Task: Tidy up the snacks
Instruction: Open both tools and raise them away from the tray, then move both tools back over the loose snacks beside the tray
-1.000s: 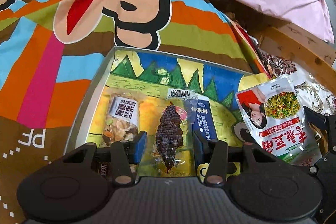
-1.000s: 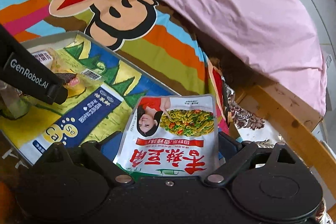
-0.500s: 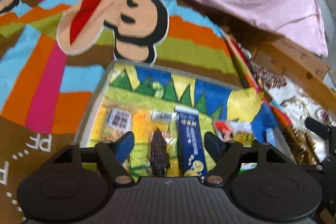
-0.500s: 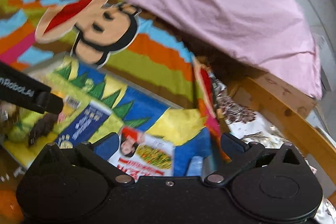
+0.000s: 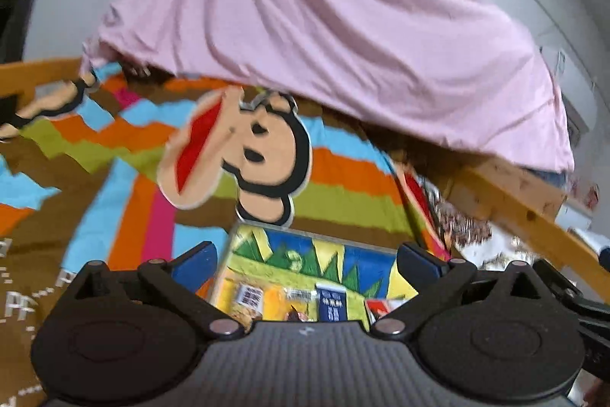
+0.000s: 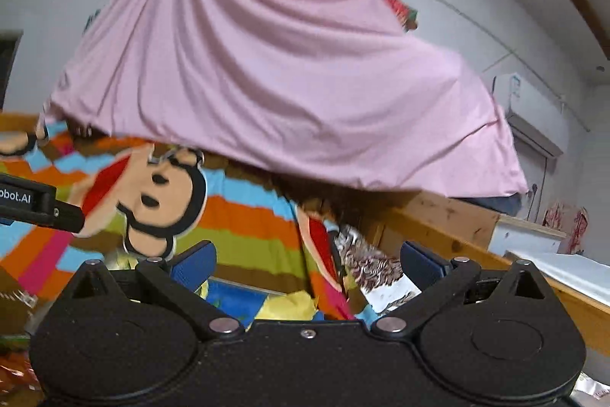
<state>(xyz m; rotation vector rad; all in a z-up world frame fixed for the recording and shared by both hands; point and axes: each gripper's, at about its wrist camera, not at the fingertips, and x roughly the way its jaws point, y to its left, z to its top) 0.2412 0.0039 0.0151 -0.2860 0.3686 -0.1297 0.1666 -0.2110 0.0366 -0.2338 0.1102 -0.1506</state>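
In the left wrist view a colourful cartoon-print tray (image 5: pixel 305 254) lies on the striped bedspread, close under my left gripper (image 5: pixel 307 260), which is open and empty above it. Several snack packets lie side by side in the tray: a nut packet (image 5: pixel 249 298), a dark snack in clear wrap (image 5: pixel 295 309), a blue packet (image 5: pixel 331 302) and the corner of a red-and-white pouch (image 5: pixel 377 304). My right gripper (image 6: pixel 307 260) is open and empty, raised and pointing at the bed; only a corner of the tray (image 6: pixel 236 296) shows below it.
A monkey-print striped bedspread (image 5: pixel 133 178) covers the bed, with a pink sheet (image 5: pixel 324 44) draped behind. A wooden bed frame (image 6: pixel 450 220) runs along the right. The other gripper's body (image 6: pixel 34 203) juts in at the left of the right wrist view.
Both grippers have lifted and tilted up away from the tray. The left jaws have opened wide off the dark snack. The red-and-white pouch now lies in the tray, free of the right gripper.
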